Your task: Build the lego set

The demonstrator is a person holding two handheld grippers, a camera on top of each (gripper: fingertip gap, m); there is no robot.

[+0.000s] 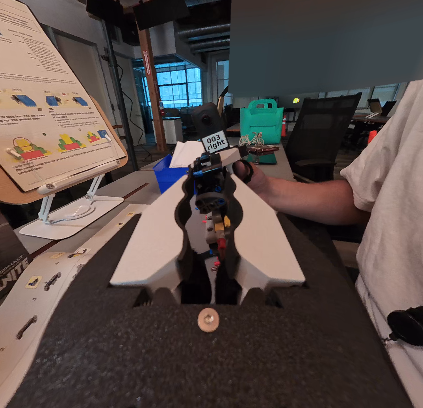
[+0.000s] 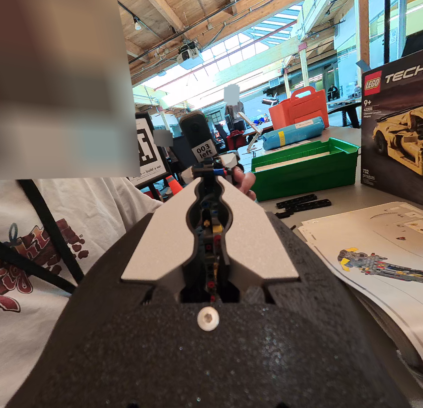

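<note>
A Lego Technic assembly (image 1: 210,202) of black beams with yellow, red, blue and white parts is held up above the table between both grippers, which face each other. My left gripper (image 1: 209,179) is shut on it, the wavy black pads (image 1: 183,211) pressing on its sides. My right gripper (image 2: 208,179) is shut on the same assembly (image 2: 211,236), seen edge-on as a thin strip between its fingers. The right gripper's body shows beyond the assembly in the left wrist view (image 1: 219,154); the left gripper's body shows in the right wrist view (image 2: 219,161). A hand (image 2: 243,183) holds it.
An instruction sheet on a white stand (image 1: 57,99) is at left, with a blue bin (image 1: 169,175) behind. An open building booklet (image 2: 366,248), loose black beams (image 2: 302,204), a green bin (image 2: 304,170) and the set's box (image 2: 393,127) are at right. The person's arm (image 1: 309,197) and white shirt are close. My left and right fingertips are right by each other.
</note>
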